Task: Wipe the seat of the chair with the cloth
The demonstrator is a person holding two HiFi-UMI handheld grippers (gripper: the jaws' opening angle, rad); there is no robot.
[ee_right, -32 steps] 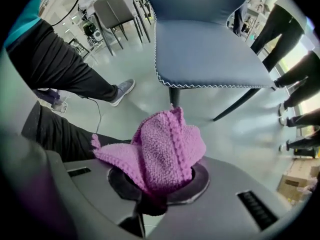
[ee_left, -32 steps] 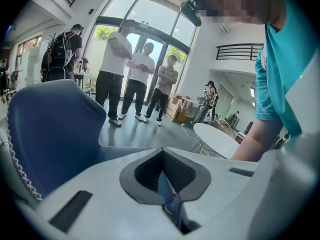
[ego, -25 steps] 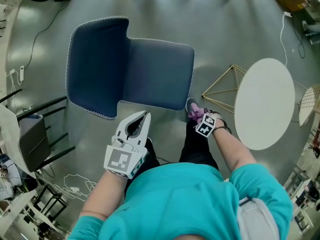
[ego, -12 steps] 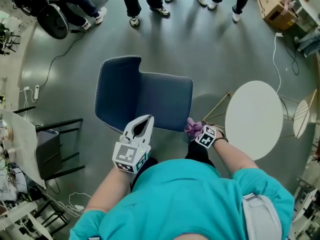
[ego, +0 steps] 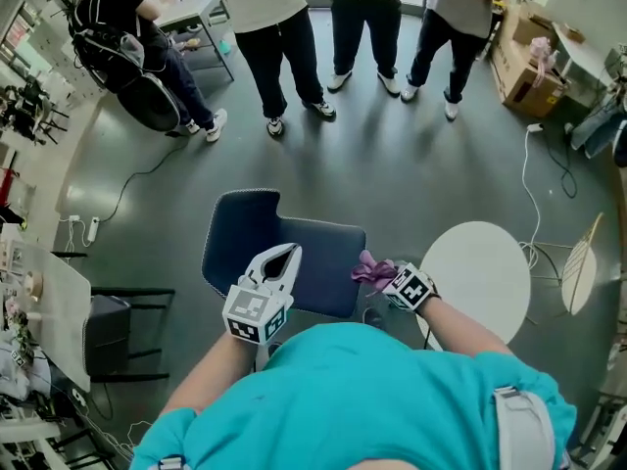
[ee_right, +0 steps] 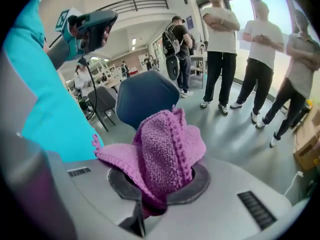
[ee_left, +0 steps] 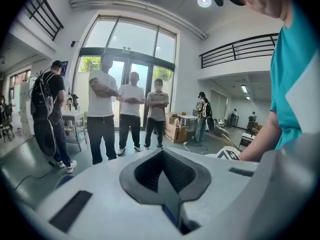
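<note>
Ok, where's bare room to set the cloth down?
The chair seat is bare between its backrest and the cloth in the right gripper. The round white table beside it is bare too. Crowded: standing people beyond.

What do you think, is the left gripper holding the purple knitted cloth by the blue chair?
No, the right gripper holds the purple knitted cloth by the blue chair, as the right gripper view shows. The left gripper is shut on nothing.

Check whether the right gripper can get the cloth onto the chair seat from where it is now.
Probably yes. The right gripper, shut on the cloth, is at the edge of the chair seat in the head view, with nothing showing between them.
</note>
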